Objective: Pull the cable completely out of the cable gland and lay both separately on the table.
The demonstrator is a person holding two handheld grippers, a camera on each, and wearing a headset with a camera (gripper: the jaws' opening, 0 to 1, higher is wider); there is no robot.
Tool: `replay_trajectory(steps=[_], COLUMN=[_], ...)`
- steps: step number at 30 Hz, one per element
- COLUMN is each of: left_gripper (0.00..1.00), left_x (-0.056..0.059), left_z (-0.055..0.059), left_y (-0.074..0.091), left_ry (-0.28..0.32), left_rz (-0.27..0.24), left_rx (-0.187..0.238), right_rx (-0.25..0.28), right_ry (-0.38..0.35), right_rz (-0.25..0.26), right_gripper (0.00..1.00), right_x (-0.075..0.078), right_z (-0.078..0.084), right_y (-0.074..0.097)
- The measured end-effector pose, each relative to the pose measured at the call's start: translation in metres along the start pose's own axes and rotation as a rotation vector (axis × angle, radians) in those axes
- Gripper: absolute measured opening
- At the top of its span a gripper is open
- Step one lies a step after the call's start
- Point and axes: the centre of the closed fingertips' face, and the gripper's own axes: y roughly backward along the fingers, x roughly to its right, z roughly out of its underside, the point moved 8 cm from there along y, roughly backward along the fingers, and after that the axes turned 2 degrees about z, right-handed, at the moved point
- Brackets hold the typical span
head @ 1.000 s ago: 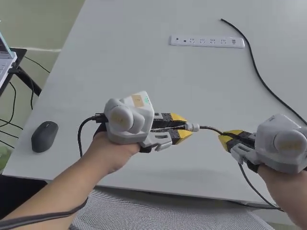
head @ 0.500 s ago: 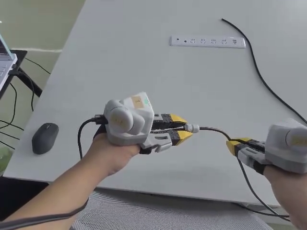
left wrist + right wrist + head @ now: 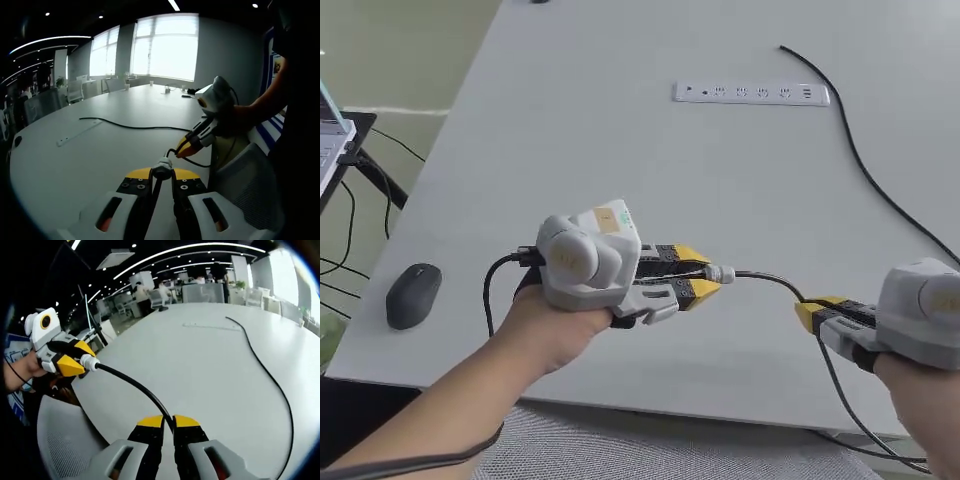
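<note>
Left gripper (image 3: pixel 708 275): jaws clamped on the cable gland (image 3: pixel 721 271), above the table's (image 3: pixel 620 170) near edge.
Right gripper (image 3: pixel 812 312): pinching the cable (image 3: pixel 772 281) (black), further right.
Cable: runs from the gland, arcing between both grippers.

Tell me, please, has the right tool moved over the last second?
Yes: the right tool has drawn rightward and lower in view, farther from the power strip.
</note>
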Motion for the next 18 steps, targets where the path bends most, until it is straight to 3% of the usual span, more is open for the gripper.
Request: replay_trajectory(steps=[18], left_gripper=[0.15], left_x=[-0.0001], left_z=[-0.0006], left_y=[-0.0013], left_ry=[0.010], left_rz=[-0.009], left_rx=[0.002], right_rx=[0.003], right_ry=[0.143], right_rz=[-0.004], right_gripper=[0.03], right_x=[-0.0055], right_z=[-0.0041], right_y=[0.0006])
